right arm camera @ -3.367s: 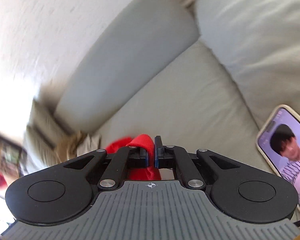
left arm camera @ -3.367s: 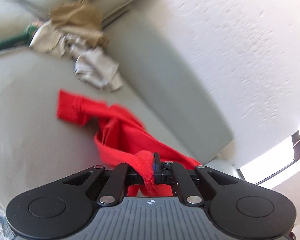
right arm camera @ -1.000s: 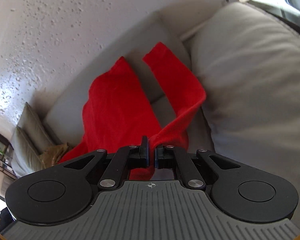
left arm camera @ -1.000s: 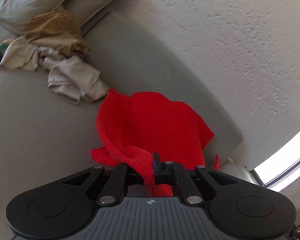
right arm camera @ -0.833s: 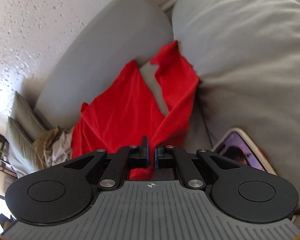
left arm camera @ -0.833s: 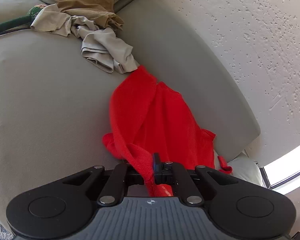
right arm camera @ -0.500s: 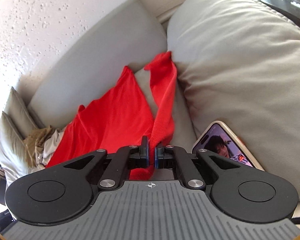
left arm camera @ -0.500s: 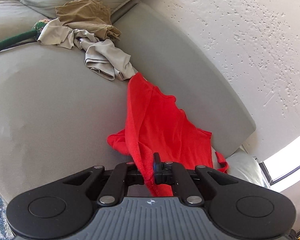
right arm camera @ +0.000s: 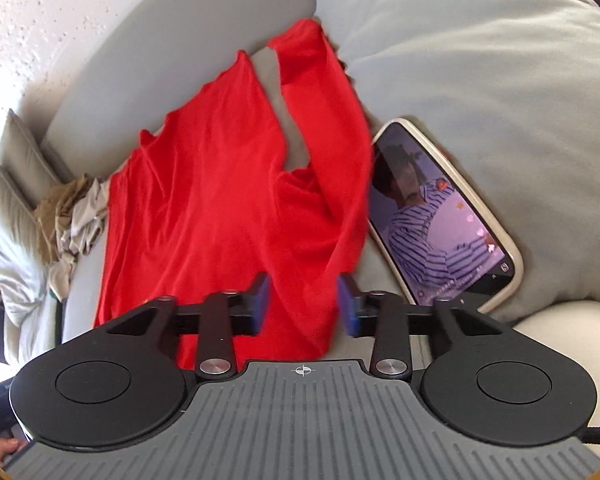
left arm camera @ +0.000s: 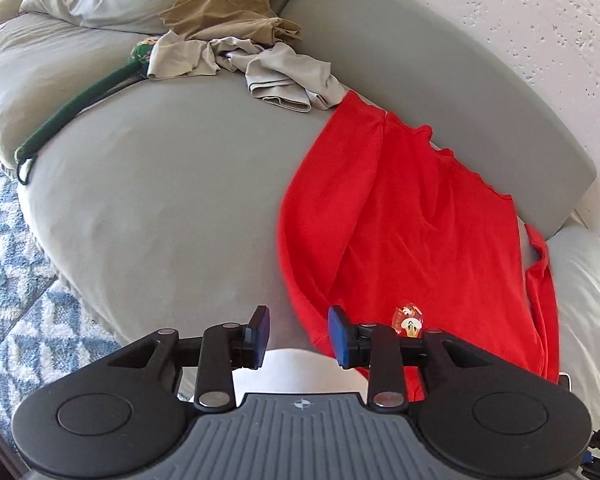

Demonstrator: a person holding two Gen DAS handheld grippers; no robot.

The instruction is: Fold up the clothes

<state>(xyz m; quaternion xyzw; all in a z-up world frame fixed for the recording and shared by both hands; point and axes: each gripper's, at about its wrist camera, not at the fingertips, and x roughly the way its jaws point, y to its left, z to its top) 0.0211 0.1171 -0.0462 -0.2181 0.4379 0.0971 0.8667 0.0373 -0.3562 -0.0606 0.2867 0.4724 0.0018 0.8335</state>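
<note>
A red shirt (left arm camera: 412, 216) lies spread on the grey sofa seat (left arm camera: 160, 184), its far edge against the backrest. A small printed badge (left arm camera: 409, 316) shows near its front corner. My left gripper (left arm camera: 298, 336) hovers over the shirt's front left corner; its jaws are opening, and red cloth lies below the gap, free of the pads. In the right wrist view the same red shirt (right arm camera: 204, 208) fills the middle. My right gripper (right arm camera: 302, 306) has its jaws opening too, with loose cloth lying between them, no pad pressing on it.
A heap of beige and tan clothes (left arm camera: 252, 52) sits at the sofa's far left with a green strap (left arm camera: 80, 100) beside it. A phone (right arm camera: 440, 216) with a lit screen leans on the big cushion (right arm camera: 480, 60) right of the shirt. A patterned blue rug (left arm camera: 12, 272) covers the floor.
Both grippers were shut on the red shirt's corners and carried it down onto the seat. Now both have opened and let the cloth go; the shirt lies flatter.
</note>
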